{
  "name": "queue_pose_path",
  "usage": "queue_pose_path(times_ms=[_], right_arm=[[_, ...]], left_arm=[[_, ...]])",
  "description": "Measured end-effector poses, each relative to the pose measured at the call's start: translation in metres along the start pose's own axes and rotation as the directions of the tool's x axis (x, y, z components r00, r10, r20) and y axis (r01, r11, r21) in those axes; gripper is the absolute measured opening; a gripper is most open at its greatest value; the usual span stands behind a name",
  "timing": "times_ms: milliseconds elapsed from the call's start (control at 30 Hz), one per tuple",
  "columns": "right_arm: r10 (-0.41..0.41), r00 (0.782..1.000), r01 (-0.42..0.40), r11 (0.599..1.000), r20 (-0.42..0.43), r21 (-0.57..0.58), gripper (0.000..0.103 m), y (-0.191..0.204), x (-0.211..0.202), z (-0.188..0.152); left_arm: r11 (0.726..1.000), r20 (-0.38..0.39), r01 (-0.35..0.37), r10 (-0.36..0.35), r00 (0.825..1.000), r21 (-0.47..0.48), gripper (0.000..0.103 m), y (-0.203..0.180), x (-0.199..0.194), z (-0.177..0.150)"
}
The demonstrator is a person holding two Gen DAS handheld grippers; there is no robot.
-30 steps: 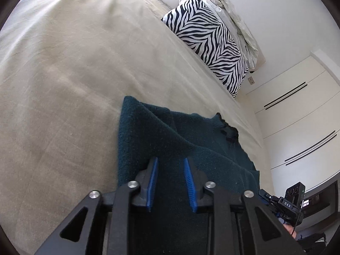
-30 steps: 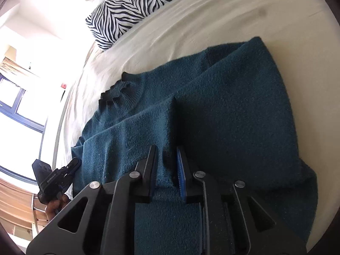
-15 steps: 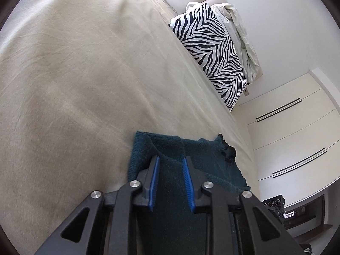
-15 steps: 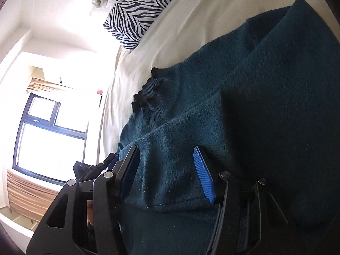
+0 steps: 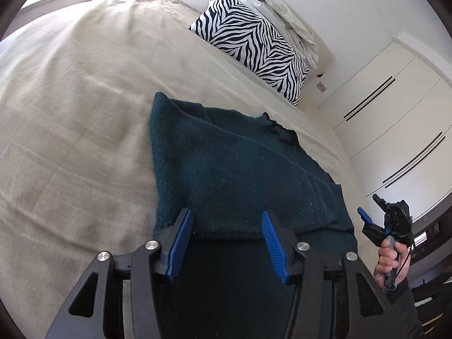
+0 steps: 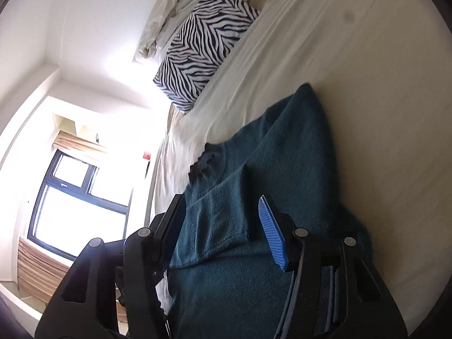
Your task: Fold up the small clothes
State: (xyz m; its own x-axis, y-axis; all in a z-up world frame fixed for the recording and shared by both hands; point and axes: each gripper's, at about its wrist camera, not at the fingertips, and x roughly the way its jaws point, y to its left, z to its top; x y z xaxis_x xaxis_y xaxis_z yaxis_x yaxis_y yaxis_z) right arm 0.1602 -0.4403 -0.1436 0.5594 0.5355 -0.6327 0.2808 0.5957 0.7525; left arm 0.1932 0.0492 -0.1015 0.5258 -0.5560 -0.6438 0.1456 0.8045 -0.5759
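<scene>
A dark teal knit sweater (image 5: 234, 166) lies on the beige bed (image 5: 70, 118), partly folded, with its dark collar (image 5: 279, 132) toward the pillows. My left gripper (image 5: 227, 226) is open, its blue pads just above the sweater's near folded edge. My right gripper (image 6: 223, 212) is open over the sweater (image 6: 293, 175), with a folded sleeve (image 6: 223, 220) lying between its fingers. The right gripper also shows in the left wrist view (image 5: 370, 212), held in a hand off the bed's right side.
A zebra-print pillow (image 5: 254, 45) and a crumpled white sheet (image 5: 279, 8) lie at the head of the bed. White wardrobe doors (image 5: 395, 107) stand to the right. A bright window (image 6: 73, 206) is on the other side.
Both grippers have opened and let go of the sweater. The left gripper has pulled back, so more of the sweater shows. The folded sleeve now lies flat on the body.
</scene>
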Motion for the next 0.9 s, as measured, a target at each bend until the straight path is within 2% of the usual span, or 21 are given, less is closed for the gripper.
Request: queue_pose_path(times_ms=[133, 200, 333, 367, 433, 567, 667, 733, 767, 900], right_arm=[[0.024, 0.999, -0.025, 0.999, 0.021, 0.047, 0.054, -0.012, 0.004, 0.034], [0.030, 0.999, -0.030, 0.998, -0.010, 0.064, 0.054, -0.017, 0.021, 0.047], [-0.037, 0.993, 0.047, 0.995, -0.110, 0.086, 0.053, -0.037, 0.055, 0.057], [-0.063, 0.987, 0.077, 0.992, -0.146, 0.095, 0.052, -0.044, 0.065, 0.055], [-0.056, 0.983, 0.068, 0.996, -0.172, 0.061, 0.052, -0.047, 0.068, 0.048], [-0.074, 0.974, 0.082, 0.996, -0.214, 0.028, 0.051, -0.049, 0.039, 0.027], [-0.125, 0.981, 0.129, 0.992, -0.145, 0.016, 0.053, -0.042, 0.002, 0.015], [-0.078, 0.992, 0.084, 0.995, -0.100, 0.060, 0.054, -0.039, -0.026, 0.003], [-0.051, 0.993, 0.059, 0.995, -0.104, 0.083, 0.054, -0.037, -0.030, -0.006], [-0.046, 0.985, 0.065, 0.992, -0.167, 0.111, 0.054, -0.027, -0.011, -0.041]], left_arm=[[1.000, -0.007, -0.016, 0.016, 1.000, 0.002, 0.054, 0.000, 0.006, -0.005], [1.000, -0.003, -0.019, 0.019, 1.000, 0.013, 0.054, 0.001, 0.009, -0.007], [0.998, 0.007, -0.021, 0.021, 1.000, 0.051, 0.055, 0.002, 0.013, -0.012], [0.999, 0.008, -0.018, 0.017, 1.000, 0.049, 0.055, 0.003, 0.012, -0.012], [0.999, 0.008, -0.013, 0.013, 1.000, 0.049, 0.055, 0.004, 0.011, -0.013], [0.998, 0.011, -0.018, 0.018, 1.000, 0.054, 0.055, 0.003, 0.011, -0.013], [0.997, 0.016, -0.035, 0.034, 0.999, 0.065, 0.055, 0.000, 0.009, -0.017], [0.997, 0.020, -0.041, 0.040, 0.999, 0.066, 0.057, -0.001, 0.009, -0.019], [0.997, 0.021, -0.045, 0.043, 0.999, 0.067, 0.057, -0.002, 0.010, -0.020], [0.995, 0.023, -0.062, 0.061, 0.998, 0.084, 0.060, -0.006, 0.011, -0.021]])
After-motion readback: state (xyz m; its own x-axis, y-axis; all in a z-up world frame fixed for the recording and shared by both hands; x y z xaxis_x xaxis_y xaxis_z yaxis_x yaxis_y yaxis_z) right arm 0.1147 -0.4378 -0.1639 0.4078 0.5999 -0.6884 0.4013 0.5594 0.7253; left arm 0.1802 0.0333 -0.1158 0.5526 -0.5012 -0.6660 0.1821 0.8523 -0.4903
